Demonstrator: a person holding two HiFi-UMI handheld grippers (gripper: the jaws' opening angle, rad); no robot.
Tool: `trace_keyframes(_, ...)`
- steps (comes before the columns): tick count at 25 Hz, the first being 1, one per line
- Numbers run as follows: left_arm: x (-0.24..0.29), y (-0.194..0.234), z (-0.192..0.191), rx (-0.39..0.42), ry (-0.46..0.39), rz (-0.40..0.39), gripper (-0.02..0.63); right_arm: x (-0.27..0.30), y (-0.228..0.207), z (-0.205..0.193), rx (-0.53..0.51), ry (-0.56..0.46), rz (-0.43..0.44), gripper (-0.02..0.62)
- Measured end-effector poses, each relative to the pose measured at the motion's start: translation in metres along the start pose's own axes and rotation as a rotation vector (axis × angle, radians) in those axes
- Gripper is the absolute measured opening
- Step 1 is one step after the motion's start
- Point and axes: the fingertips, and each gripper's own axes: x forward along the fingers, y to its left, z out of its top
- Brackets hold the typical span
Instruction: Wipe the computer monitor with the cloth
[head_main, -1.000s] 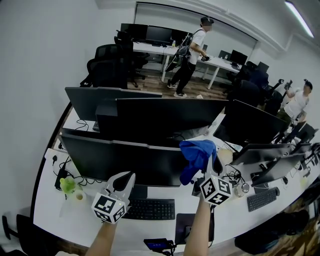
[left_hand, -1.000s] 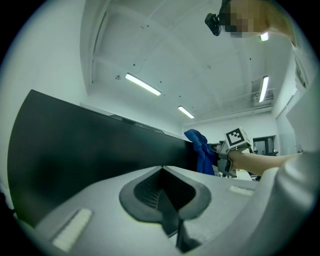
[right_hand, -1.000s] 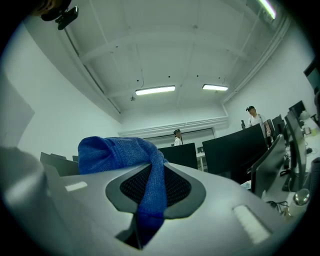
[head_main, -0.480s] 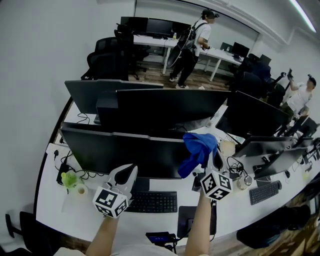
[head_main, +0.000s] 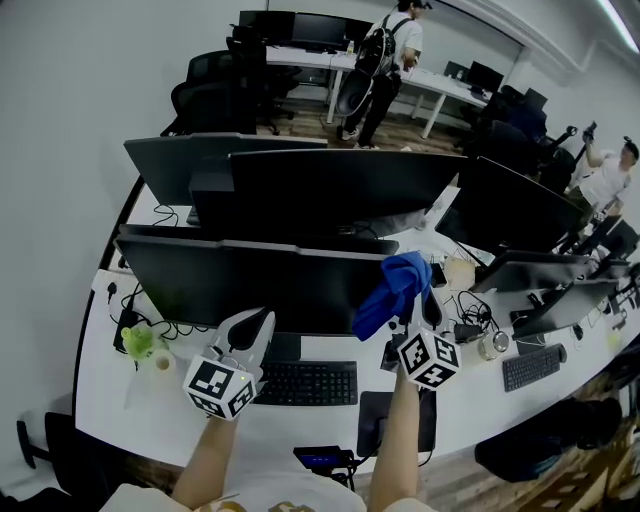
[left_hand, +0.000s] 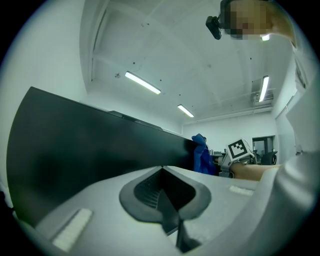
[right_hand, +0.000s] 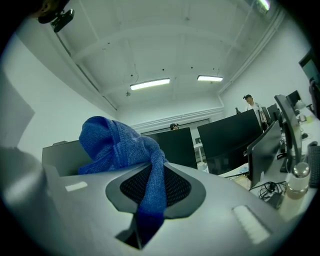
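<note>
Blue cloth held up by the big dark monitor.
The left gripper (head_main: 252, 330) is closed with nothing in it. It is in front of the near monitor (head_main: 220, 285), above the keyboard (head_main: 305, 383) on the counter (head_main: 100, 400). To the right, the right gripper (head_main: 420, 312) pinches the blue cloth (head_main: 392, 288), which is bunched up at the monitor's right end.
</note>
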Motion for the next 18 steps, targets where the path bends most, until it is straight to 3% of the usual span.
trace_keyframes(18,0.008,-0.001,-0.015,-0.008,0.029,-0.002,0.002,0.001,-0.01,-0.049,0.09,0.077,0.067,0.087)
